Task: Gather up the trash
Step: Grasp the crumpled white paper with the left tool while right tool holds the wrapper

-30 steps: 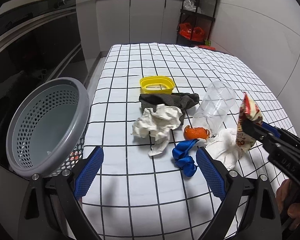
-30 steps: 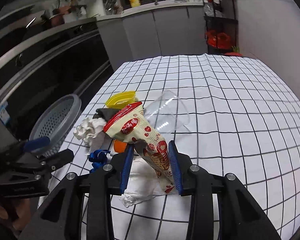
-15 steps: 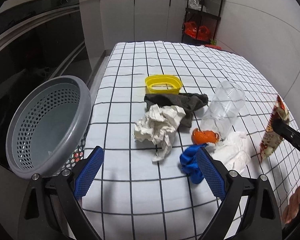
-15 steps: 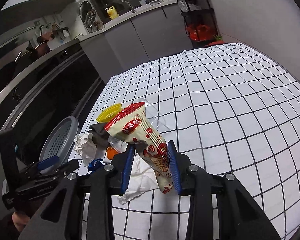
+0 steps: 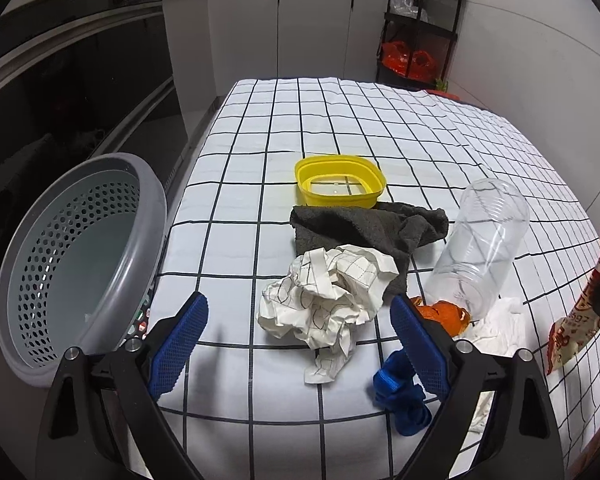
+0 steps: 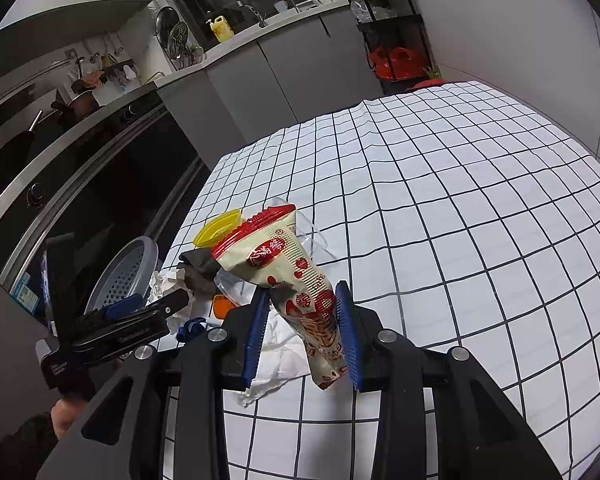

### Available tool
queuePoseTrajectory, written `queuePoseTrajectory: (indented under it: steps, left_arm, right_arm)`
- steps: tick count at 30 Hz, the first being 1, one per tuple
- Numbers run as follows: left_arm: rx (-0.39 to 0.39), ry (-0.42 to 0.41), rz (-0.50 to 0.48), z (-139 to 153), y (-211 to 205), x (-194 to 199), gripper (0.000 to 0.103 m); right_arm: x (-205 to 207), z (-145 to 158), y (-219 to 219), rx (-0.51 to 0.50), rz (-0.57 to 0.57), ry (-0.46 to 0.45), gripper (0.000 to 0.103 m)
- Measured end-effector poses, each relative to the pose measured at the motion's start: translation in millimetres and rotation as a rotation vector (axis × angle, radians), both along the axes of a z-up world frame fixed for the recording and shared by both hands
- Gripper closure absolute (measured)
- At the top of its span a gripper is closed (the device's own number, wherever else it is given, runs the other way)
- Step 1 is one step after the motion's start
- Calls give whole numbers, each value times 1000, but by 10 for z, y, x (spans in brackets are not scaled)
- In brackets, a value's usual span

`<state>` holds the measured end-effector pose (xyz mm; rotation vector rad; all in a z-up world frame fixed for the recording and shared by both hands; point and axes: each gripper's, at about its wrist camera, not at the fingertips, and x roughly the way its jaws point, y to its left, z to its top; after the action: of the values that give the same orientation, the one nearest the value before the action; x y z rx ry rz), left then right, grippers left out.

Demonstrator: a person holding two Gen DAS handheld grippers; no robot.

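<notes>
My right gripper (image 6: 302, 304) is shut on a red and cream snack wrapper (image 6: 284, 268) and holds it up above the table; the wrapper also shows at the right edge of the left wrist view (image 5: 584, 312). My left gripper (image 5: 300, 320) is open and empty, low over the table's near edge, just in front of a crumpled white paper (image 5: 328, 292). A grey perforated basket (image 5: 72, 256) leans at the table's left edge. A clear plastic bottle (image 5: 484, 248), orange peel (image 5: 444, 314), white tissue (image 5: 500, 320) and blue scrap (image 5: 400, 392) lie to the right.
A yellow collapsible bowl (image 5: 340, 180) and a dark grey cloth (image 5: 364, 228) lie behind the paper on the checked tablecloth (image 5: 340, 120). Dark kitchen cabinets run along the left. A black rack (image 5: 420, 28) stands at the far end.
My right gripper has lifted the snack wrapper higher and away to the right. My left gripper has moved forward toward the crumpled paper.
</notes>
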<state>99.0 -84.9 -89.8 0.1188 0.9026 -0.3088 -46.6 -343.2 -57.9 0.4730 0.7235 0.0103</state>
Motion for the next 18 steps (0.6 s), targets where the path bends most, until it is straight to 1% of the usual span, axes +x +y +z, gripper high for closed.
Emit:
queuePoseTrajectory:
  steps: [2, 3, 5, 8, 10, 14, 18]
  left_arm:
    - [8, 10, -4, -31, -12, 14, 33]
    - [10, 15, -6, -42, -12, 16, 37]
    - [8, 27, -9, -64, -8, 23, 51]
    - [4, 37, -13, -69, 9, 14, 64]
    - [2, 35, -13, -51, 29, -3, 67]
    - [-9, 13, -11, 66, 109, -80, 67]
    - [-12, -26, -9, 226, 206, -184, 67]
  right_arm:
    - [13, 6, 0, 1, 0, 1, 70]
    - [14, 7, 2, 3, 1, 1, 70]
    - [23, 17, 16, 2, 2, -3, 70]
    - [12, 36, 40, -2, 5, -9, 70]
    - [7, 48, 58, -4, 6, -12, 70]
    - [5, 87, 99, -8, 10, -16, 70]
    - [6, 149, 162, -15, 21, -26, 70]
